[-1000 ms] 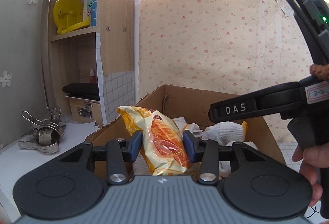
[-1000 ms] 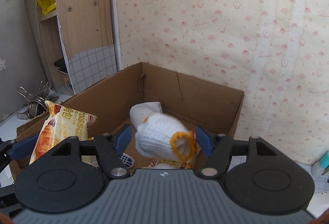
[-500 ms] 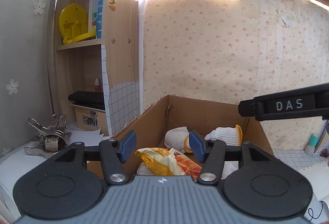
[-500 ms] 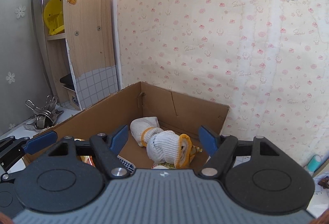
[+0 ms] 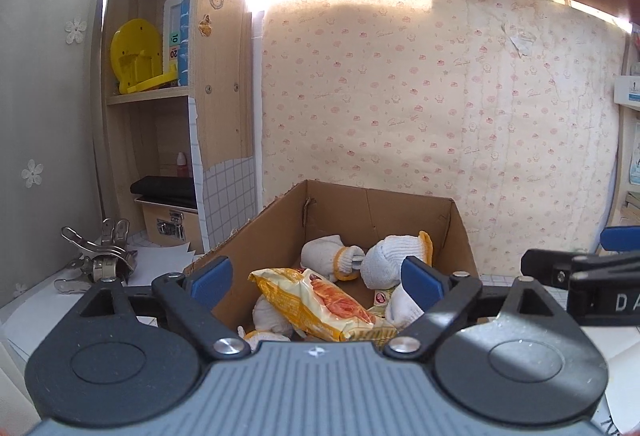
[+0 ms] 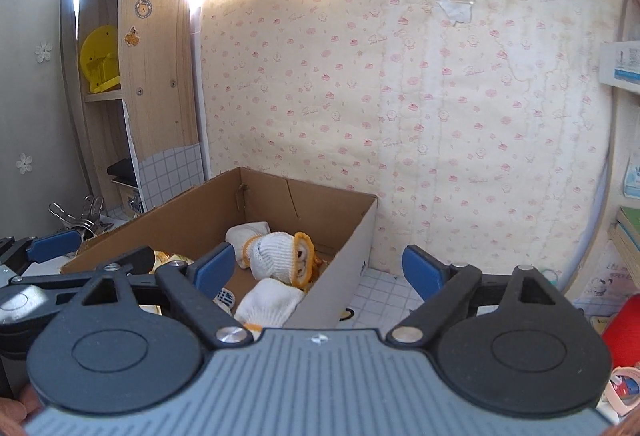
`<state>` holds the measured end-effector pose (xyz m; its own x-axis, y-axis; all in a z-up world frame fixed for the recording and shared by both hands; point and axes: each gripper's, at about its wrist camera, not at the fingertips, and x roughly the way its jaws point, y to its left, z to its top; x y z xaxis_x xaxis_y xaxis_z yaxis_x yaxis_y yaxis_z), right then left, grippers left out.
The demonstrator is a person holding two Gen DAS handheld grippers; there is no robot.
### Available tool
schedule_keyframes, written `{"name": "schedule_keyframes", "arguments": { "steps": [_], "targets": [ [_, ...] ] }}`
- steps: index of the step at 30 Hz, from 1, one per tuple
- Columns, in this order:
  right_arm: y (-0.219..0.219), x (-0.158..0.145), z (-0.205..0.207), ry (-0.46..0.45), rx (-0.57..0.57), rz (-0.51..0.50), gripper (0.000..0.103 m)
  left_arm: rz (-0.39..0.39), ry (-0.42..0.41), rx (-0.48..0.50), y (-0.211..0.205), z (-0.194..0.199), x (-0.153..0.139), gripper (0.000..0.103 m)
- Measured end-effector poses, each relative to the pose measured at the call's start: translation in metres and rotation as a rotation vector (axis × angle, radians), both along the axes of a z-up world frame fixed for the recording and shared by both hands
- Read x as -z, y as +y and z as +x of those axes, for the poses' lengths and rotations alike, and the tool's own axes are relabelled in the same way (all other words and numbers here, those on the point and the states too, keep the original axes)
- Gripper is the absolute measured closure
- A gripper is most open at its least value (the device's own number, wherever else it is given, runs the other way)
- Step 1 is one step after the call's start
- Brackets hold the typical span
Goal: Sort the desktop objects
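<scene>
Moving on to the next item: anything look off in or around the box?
Nothing spilled. The croissant packet lies tilted atop the gloves inside the cardboard box, whose left rim looks ragged. Both claws are open.

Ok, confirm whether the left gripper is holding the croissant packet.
No, the left gripper is open, and the croissant packet lies in the cardboard box.

A yellow round plastic piece (image 5: 134, 55) stands on the shelf at ten o'clock. Below it lies a black pouch (image 5: 166, 187) atop a latched case (image 5: 170, 224). Metal clips (image 5: 100, 256) sit at nine o'clock.
</scene>
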<state>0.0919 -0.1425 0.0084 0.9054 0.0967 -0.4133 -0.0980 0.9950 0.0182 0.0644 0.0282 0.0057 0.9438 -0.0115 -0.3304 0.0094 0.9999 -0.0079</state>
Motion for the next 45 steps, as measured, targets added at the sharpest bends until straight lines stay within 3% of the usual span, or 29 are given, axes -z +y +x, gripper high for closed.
{"name": "schedule_keyframes", "arguments": {
  "steps": [8, 18, 30, 45],
  "targets": [
    [-0.009, 0.020, -0.050, 0.042, 0.055, -0.053, 0.006, 0.017, 0.016, -0.003, -0.006, -0.032, -0.004, 0.003],
    [-0.012, 0.029, -0.097, 0.042, 0.057, -0.017, 0.006, 0.002, 0.027, -0.017, -0.005, -0.053, -0.004, 0.002],
    [0.004, 0.032, -0.110, 0.044, 0.018, -0.045, 0.006, 0.022, 0.029, -0.025, 0.001, -0.062, -0.003, 0.000],
    [0.007, 0.033, -0.111, 0.040, 0.024, -0.066, 0.006, -0.007, 0.015, -0.013, 0.006, -0.062, -0.006, 0.000]
  ]
}}
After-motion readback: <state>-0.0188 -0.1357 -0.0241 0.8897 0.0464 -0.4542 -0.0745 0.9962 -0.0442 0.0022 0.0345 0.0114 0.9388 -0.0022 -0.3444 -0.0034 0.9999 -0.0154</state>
